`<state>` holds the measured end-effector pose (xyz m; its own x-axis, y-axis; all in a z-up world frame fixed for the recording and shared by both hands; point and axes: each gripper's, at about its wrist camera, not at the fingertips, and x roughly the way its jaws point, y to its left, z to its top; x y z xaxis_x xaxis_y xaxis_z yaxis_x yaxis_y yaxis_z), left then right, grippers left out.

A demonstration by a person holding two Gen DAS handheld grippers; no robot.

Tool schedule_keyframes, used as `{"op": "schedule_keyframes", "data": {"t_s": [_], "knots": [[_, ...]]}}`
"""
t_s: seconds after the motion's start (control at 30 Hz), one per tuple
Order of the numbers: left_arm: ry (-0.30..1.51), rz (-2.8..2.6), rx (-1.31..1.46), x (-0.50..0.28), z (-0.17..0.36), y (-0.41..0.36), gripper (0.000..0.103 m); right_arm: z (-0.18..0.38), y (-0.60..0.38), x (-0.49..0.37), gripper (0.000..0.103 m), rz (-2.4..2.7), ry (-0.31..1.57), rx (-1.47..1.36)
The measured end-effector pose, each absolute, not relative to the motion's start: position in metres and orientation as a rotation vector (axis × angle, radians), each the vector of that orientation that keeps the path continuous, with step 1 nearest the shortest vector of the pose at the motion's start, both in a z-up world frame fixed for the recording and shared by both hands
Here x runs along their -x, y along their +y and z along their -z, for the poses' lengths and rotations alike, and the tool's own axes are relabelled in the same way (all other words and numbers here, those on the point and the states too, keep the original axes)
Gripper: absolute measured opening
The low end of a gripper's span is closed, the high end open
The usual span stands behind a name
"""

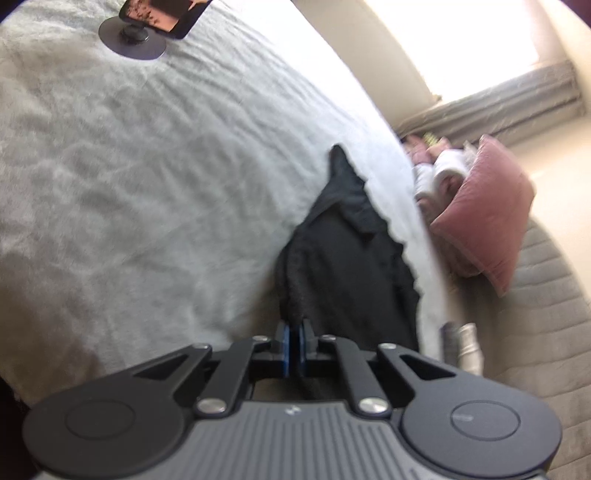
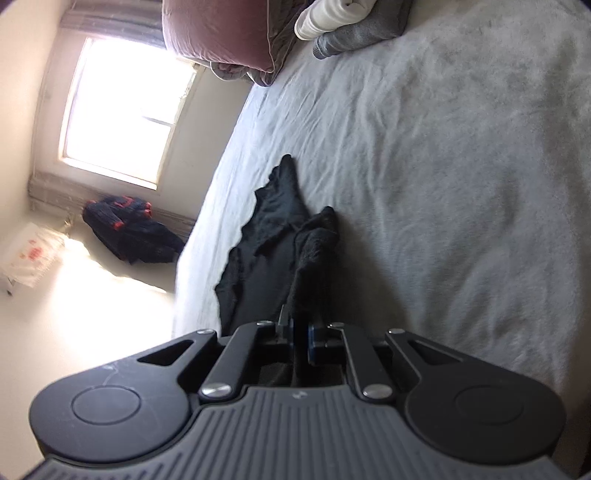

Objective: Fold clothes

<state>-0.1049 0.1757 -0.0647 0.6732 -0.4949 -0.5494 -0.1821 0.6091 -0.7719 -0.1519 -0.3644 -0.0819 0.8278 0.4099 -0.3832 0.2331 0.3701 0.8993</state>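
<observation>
Left wrist view: both tongs pinch one black garment over the bed.

Left wrist view, from left to right: a phone on a round stand (image 1: 142, 31) sits on the pale grey bedspread (image 1: 129, 166); the left tongs (image 1: 294, 349) are closed tight on an edge of the black garment (image 1: 343, 251), which trails away across the bed towards its edge; a pink cushion (image 1: 487, 210) lies beyond the bed on the right. Right wrist view, from left to right: a bright window (image 2: 122, 107), a dark bundle with red marks (image 2: 129, 229) on the floor, then the garment (image 2: 280, 229) bunched on the bedspread (image 2: 443, 166), a fold of it clamped in the right tongs (image 2: 300, 341). Folded grey and white items (image 2: 351, 22) rest at the top.
</observation>
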Motion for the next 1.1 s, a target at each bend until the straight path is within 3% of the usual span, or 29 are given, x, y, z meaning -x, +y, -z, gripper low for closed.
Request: {"op": "schedule_keyframes", "data": {"t_s": [0.5, 1.1], "knots": [[0.733, 0.227, 1.005, 0.046, 0.013, 0.166, 0.004, 0.048, -0.372, 0.09, 0.01, -0.08, 0.582, -1.371], [0.727, 0.133, 1.001, -0.068, 0.021, 0.139, 0.004, 0.066, -0.382, -0.002, 0.01, 0.005, 0.587, -1.392]]}}
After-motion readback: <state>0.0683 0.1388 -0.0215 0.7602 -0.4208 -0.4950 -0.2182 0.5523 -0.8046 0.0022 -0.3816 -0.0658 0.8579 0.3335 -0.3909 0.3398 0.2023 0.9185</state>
